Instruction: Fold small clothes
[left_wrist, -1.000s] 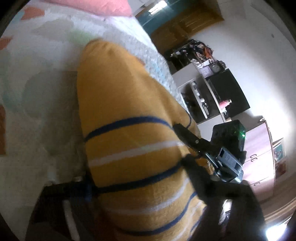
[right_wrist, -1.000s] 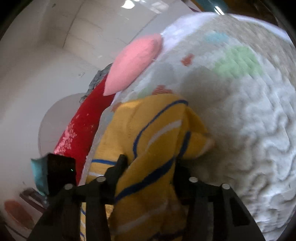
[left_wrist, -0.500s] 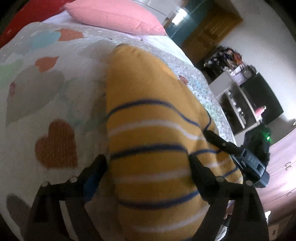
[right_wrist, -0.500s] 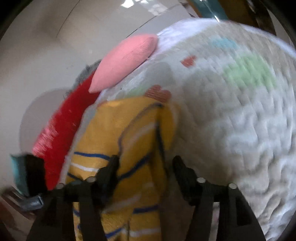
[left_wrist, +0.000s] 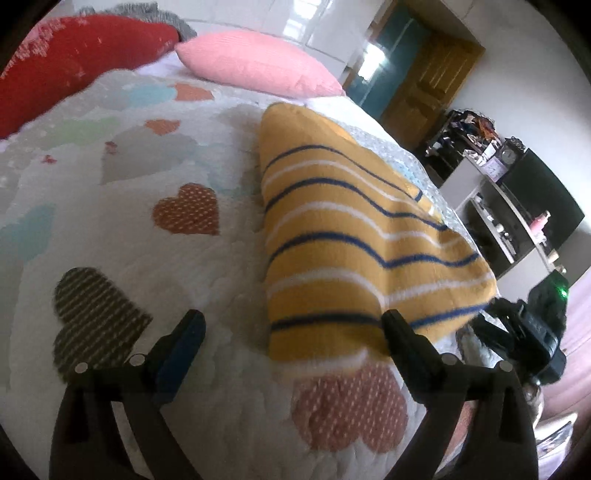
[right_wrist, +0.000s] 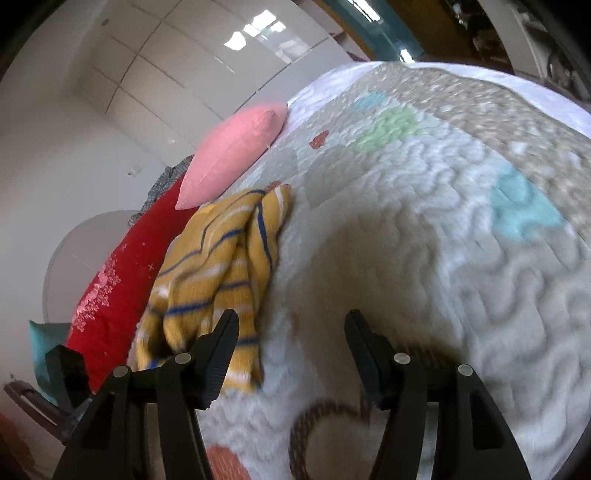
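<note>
Now the yellow striped jumper (left_wrist: 354, 236) lies folded on the quilt (left_wrist: 110, 206), near the bed's right edge in the left wrist view, with a pink pillow (left_wrist: 258, 70) and a red pillow (left_wrist: 74, 59) beyond it at the head of the bed. Tilted downward over the quilt, the left gripper (left_wrist: 291, 328) has jaws that have just been opening and now stand wide apart; the jumper's near hem lies between them, untouched on the inner side of either finger as far as can be seen, though the right finger overlaps the hem in this view. Aimed less steeply, the right gripper (right_wrist: 291, 325) is released too, its jaws parted over bare quilt; the jumper (right_wrist: 218, 280) sits just beyond its left finger, outside the gap.
</note>
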